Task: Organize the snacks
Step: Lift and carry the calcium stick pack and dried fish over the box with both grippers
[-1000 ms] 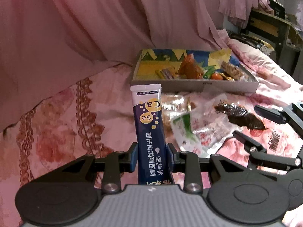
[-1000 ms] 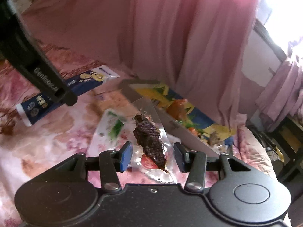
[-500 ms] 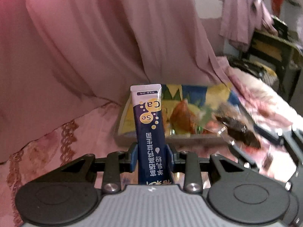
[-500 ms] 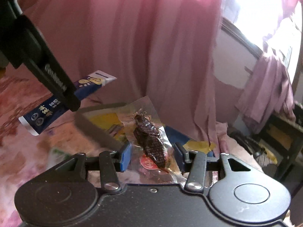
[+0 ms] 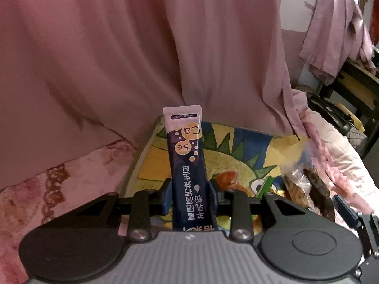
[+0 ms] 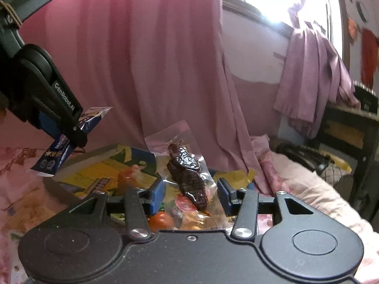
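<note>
- Gripping a dark blue stick sachet [image 5: 187, 165], the left gripper [image 5: 189, 197] has its blue pads pressed against both long sides of the pack, jaws drawn narrow; the sachet stands upright between them with its pale sealed end on top.
- Beyond the sachet lies a shallow box [image 5: 142, 158] with a bright yellow, blue and green printed lining — it rests on a pink floral bedspread [image 5: 47, 189], with a pink curtain [image 5: 142, 47] hanging behind.
- The right gripper [image 6: 190, 194] holds a clear vacuum pouch [image 6: 187, 172] with a dark brown piece of dried meat inside; its jaws stand moderately apart, the pads closed on the pouch's edges, and the pouch rises upright.
- In the right wrist view the left gripper [image 6: 71, 130] shows at upper left, carrying the sachet [image 6: 56, 151] tilted above the box's near corner.
- Below the pouch, inside the box [image 6: 94, 151], sit other wrapped snacks, among them something round and orange [image 6: 161, 221].
- A dark desk [image 6: 355, 127] stands at far right, beside the bed.
</note>
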`<state>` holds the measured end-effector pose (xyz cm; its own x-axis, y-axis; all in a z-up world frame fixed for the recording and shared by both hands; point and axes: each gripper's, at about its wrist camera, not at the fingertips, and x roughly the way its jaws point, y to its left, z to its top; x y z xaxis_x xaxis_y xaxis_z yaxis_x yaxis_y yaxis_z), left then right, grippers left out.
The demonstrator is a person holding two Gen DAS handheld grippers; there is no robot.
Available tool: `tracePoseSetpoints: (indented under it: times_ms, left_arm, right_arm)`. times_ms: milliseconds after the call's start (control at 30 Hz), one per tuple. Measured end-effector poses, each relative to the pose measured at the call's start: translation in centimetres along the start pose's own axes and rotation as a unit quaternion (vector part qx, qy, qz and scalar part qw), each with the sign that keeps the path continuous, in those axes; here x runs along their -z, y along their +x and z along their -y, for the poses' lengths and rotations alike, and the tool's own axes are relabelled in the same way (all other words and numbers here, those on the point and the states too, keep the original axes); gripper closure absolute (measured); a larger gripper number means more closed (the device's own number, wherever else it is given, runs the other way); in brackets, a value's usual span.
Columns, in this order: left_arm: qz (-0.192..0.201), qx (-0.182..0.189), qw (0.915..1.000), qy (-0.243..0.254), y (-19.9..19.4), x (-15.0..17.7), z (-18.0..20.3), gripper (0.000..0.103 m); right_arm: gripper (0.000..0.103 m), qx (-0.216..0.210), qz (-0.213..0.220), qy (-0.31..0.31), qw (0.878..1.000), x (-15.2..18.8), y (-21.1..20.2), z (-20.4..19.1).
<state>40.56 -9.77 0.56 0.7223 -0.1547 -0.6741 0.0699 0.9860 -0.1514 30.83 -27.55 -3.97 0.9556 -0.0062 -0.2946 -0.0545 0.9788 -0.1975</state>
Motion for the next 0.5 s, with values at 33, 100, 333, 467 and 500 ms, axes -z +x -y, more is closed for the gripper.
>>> tracePoseSetpoints:
  times_ms: [33, 100, 333, 467, 500]
  left_arm:
    - [-0.002, -0.002, 1.0, 0.001, 0.5, -0.2, 0.2, 0.068]
    - [-0.006, -0.004, 0.9999, 0.008, 1.7, -0.5, 0.7, 0.068]
    - [-0.045, -0.008, 0.9989, -0.008, 5.5, -0.1, 1.4, 0.068]
    - [-0.057, -0.016, 0.9981, -0.019, 6.9, 0.6, 1.3, 0.068]
    - [-0.059, -0.017, 0.9979, -0.023, 7.1, 0.7, 1.3, 0.068]
  right_arm:
    - [0.053, -0.001, -0.004, 0.007, 1.0, 0.1, 0.4, 0.2]
    - [0.053, -0.004, -0.014, 0.018, 1.0, 0.3, 1.2, 0.5]
    - [0.053, -0.011, -0.042, 0.04, 0.998, 0.9, 3.1, 1.1]
    - [0.053, -0.012, -0.054, 0.045, 0.997, 1.2, 3.8, 1.3]
    - [0.053, -0.012, -0.057, 0.046, 0.997, 1.3, 3.9, 1.3]
